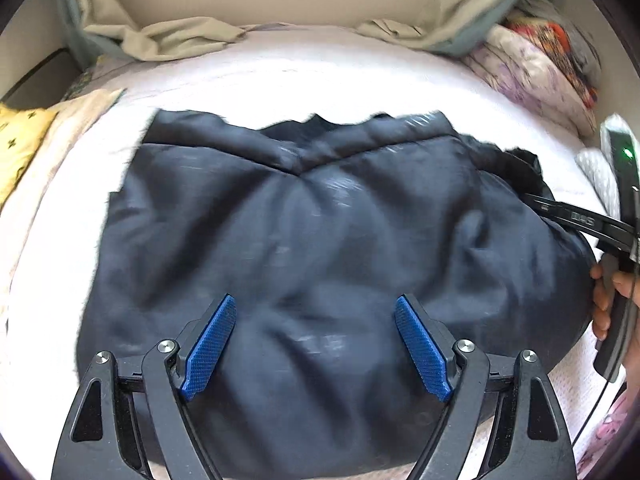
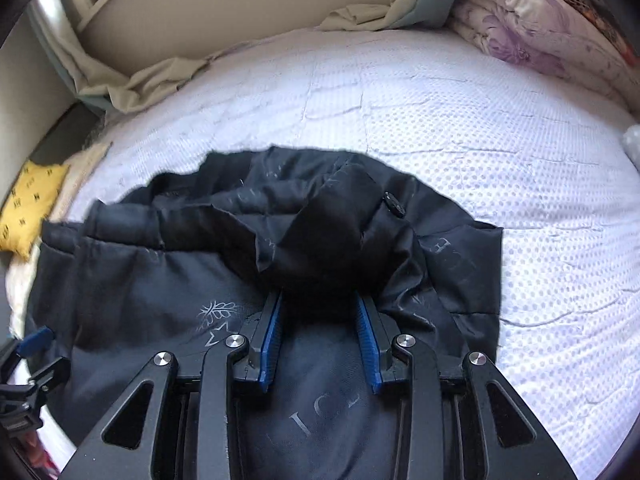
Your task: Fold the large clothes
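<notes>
Right up front, both tools are hanging over the dark padded jacket (image 1: 320, 240), which is sprawled across the bed (image 2: 500, 140) with its long side running left to right and covers most of the near half of the mattress. From where I'm standing the right tool (image 2: 320, 336) is the one that matters: its jaws are partway closed and clamped on a bunched flap of the jacket's right end, fabric puffing up just ahead of the pads. So I'd guess the fold goes leftward, along the jacket's long axis, over the flat part. Left tool (image 1: 316, 344) sits wide apart with nothing in it, hovering over the near middle edge. Tiny detail: a toggle (image 2: 394, 204) shows on the bunched bit.
</notes>
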